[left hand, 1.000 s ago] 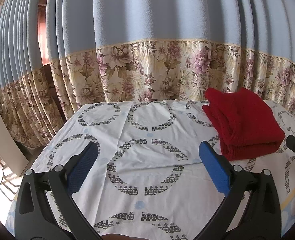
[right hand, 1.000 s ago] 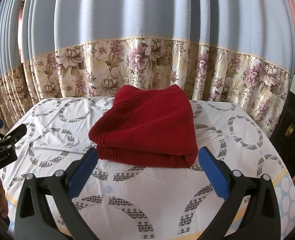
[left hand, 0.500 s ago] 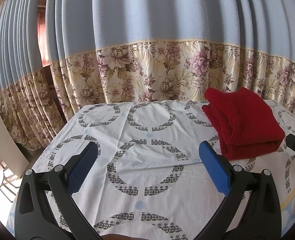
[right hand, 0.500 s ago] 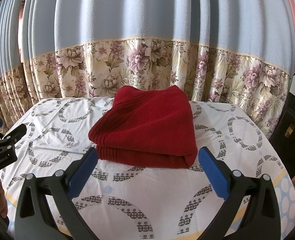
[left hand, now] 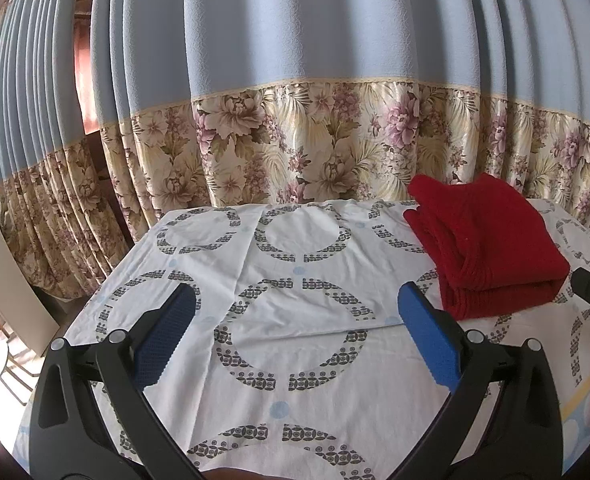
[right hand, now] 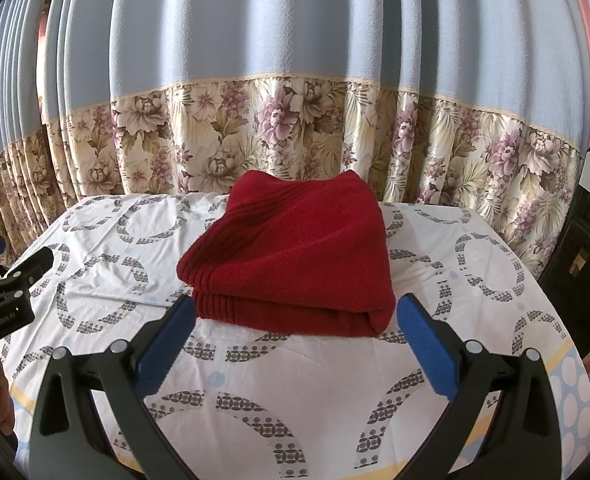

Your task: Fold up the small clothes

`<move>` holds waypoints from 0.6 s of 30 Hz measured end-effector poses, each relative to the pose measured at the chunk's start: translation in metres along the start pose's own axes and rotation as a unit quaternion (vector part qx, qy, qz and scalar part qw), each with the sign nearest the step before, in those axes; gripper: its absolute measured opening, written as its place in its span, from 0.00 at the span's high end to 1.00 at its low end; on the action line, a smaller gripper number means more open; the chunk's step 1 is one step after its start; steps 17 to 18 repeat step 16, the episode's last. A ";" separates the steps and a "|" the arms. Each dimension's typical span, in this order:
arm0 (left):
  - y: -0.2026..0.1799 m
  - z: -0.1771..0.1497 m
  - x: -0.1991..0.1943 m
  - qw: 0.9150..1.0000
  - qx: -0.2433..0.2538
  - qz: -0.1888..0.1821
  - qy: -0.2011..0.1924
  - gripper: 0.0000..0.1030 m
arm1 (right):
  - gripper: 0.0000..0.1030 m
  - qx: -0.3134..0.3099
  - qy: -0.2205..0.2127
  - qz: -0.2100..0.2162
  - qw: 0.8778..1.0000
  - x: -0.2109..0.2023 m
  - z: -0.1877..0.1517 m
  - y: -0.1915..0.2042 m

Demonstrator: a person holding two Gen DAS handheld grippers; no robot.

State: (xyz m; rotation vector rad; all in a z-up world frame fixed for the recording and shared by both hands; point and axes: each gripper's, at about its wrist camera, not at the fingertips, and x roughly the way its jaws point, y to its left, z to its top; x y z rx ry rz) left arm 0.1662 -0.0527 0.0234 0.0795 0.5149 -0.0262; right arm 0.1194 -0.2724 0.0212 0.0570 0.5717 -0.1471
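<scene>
While folded into a thick stack, red garment (right hand: pixel 295 256) lay on patterned tablecloth (right hand: pixel 295 392), at 12 o'clock just beyond right gripper (right hand: pixel 295 328), spread wide, empty. From left gripper (left hand: pixel 295 332), likewise wide and empty: at 2 o'clock. Small lettering on that gripper's body, unreadable.

We see the right hand-held gripper (right hand: pixel 295 332) spread wide and empty just before a folded red garment (right hand: pixel 295 256) lying on the table (right hand: pixel 475 280), the left hand-held gripper (right hand: pixel 13 276) at the left edge.
</scene>
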 end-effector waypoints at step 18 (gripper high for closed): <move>0.006 -0.002 0.003 1.000 0.002 -0.015 0.013 0.03 | 0.02 0.000 -0.001 0.001 1.000 0.000 0.000 0.000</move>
